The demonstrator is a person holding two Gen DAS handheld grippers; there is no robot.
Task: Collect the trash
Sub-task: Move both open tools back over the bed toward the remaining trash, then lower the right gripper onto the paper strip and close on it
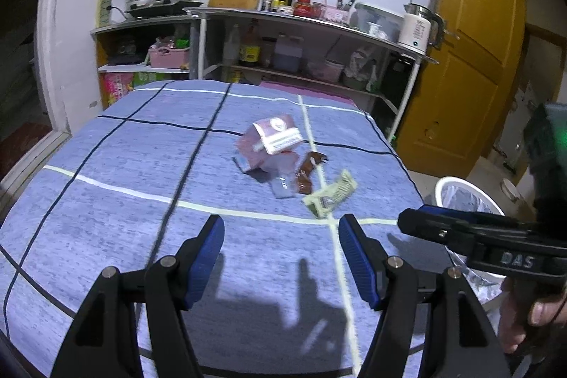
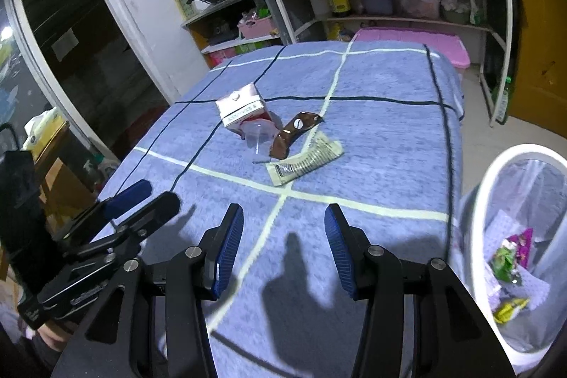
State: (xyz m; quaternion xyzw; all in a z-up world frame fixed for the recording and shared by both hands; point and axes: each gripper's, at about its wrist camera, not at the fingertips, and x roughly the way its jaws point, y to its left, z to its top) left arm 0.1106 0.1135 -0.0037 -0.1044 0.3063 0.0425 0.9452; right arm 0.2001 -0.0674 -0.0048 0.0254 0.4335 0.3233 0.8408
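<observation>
A small heap of trash lies mid-table on the blue checked cloth (image 1: 141,158): a pink-and-white carton (image 1: 273,137) (image 2: 239,110), a clear plastic cup (image 2: 258,133), a brown coffee sachet (image 1: 307,174) (image 2: 296,130) and a pale green wrapper (image 1: 329,195) (image 2: 304,162). My left gripper (image 1: 281,259) is open and empty, short of the heap. My right gripper (image 2: 283,250) is open and empty, also short of it. Each gripper shows in the other's view, the right (image 1: 414,222) at the table's right edge, the left (image 2: 152,197) at its left.
A white bin (image 2: 524,236) (image 1: 467,201) with a clear liner stands off the table's right side and holds several wrappers. Metal shelves (image 1: 301,20) with bottles, a kettle and a cutting board stand behind the table. A yellow door (image 1: 471,41) is at right.
</observation>
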